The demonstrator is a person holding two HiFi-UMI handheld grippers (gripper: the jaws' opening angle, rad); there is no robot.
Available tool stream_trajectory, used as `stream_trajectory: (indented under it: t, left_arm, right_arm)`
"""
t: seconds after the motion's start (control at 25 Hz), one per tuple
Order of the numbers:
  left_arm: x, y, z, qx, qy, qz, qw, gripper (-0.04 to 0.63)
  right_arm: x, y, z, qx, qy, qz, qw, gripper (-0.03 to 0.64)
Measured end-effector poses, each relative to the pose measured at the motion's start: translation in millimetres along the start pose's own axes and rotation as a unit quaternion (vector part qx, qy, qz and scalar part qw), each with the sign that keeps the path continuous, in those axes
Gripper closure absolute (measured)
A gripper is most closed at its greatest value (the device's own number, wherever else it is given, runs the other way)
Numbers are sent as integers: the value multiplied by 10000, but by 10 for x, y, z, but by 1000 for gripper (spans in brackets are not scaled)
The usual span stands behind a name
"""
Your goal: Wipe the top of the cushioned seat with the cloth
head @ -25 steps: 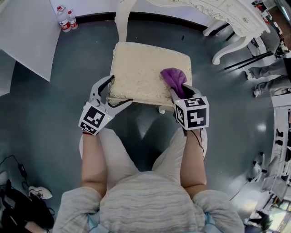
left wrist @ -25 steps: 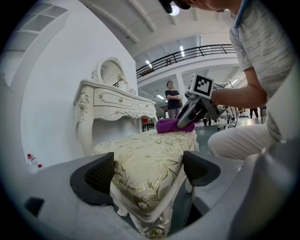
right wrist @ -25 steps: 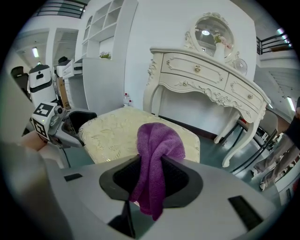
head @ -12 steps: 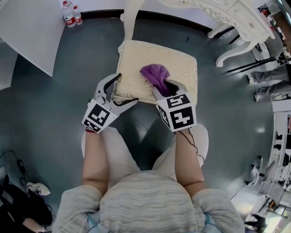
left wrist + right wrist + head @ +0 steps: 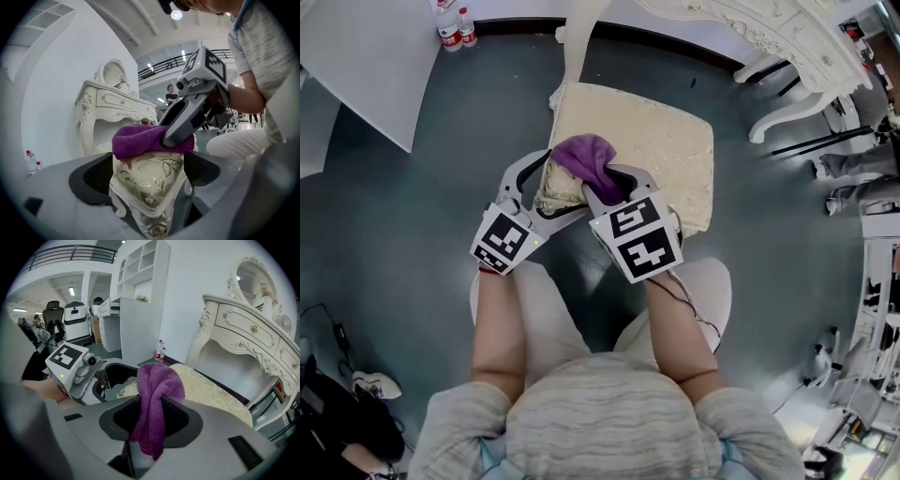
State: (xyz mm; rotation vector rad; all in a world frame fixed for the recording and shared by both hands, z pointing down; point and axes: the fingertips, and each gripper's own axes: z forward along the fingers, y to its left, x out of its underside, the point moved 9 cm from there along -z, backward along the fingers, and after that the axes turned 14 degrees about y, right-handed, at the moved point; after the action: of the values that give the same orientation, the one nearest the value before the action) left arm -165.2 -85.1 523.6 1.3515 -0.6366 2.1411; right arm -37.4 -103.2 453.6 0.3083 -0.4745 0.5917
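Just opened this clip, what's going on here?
A person is wiping a cushioned seat with a purple cloth. The right gripper is clamped on the cloth, which lies on the seat top by its near corner. The left gripper grips that corner, apparently steadying the seat.

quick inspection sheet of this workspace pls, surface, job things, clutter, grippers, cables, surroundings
surface: cream seat, top bare except for the cloth
job's things: purple cloth bunched on the seat's near left corner
clutter: two bottles on the floor by the wall; dark bag at lower left
grippers: left gripper clamps the seat's near corner; right gripper shut on the cloth
cables: thin cable running back from the right gripper; black floor cable at left
surroundings: white dressing table beyond the seat; white panel at left
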Motion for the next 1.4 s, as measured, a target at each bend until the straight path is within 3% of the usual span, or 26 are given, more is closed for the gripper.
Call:
stream_trajectory:
  t: [0.28,0.6,0.76,0.96,1.08,1.24,1.4]
  left_arm:
    - [64,38,-53,-63,93,-86,9999,118]
    - [79,51,-122,-89,43,-198,9998,118]
    - [63,47,-156,-113,-42,-224,9997,118]
    - [-27,55,-187,-95,-337,-307,9989,118]
    - [-96,44,-179,-12,-537,-404,9977,118]
    - [-214,16,-145,100,-686,-458,9965,118]
    - [-338,-36,-67,-16,-653,-372,9972,118]
  right_arm:
    - [-137,159,48,-422,-14,-1032,9938,497]
    - [-198,220,78,-1121,71,-1187,9866,497]
    - [-178,145,86,-1577,-129,-961,9827,497]
    - [-92,-32,-9,-2085,-818,-392,9738,497]
    - [18,-174,-180,-2174,-1302,-31,9673,497]
    - [237,-426,-452,-2415,-2087,411,9468,497]
    - [578,-793,-670,-2166,-2579,902,9372,497]
